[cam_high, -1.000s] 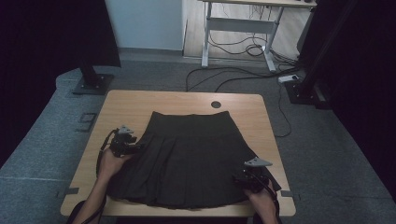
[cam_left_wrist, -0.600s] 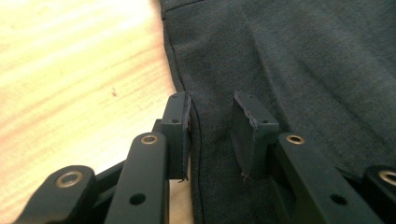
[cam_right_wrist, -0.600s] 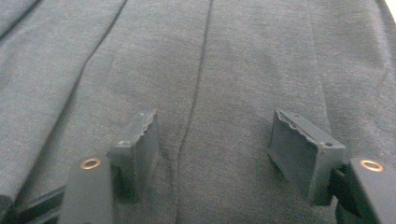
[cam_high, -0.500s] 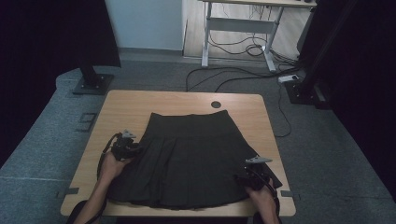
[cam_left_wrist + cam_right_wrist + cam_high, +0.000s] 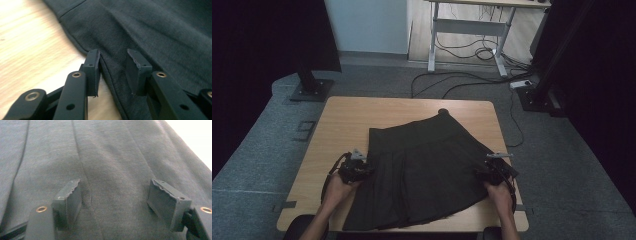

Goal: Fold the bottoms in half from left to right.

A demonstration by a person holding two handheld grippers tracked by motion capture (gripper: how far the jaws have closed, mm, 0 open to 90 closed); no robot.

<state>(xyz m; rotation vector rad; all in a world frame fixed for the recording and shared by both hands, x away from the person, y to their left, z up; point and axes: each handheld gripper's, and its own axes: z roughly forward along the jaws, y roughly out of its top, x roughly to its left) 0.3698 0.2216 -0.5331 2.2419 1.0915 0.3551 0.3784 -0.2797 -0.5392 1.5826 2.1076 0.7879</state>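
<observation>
**One skirt, two grippers, one counter**

One dark pleated skirt lies on one wooden counter. Two grippers work at it, one per hand: a left gripper at the skirt's left edge and a right gripper at its right edge. Each gripper has two black jaws, four jaws in all, and one trailing cable, two cables in all. Two forearms enter from the bottom of the high view. One round dark spot sits at the counter's far edge. Behind the counter stands one second desk frame with two legs, and one black stand base rests on the floor at the left
</observation>
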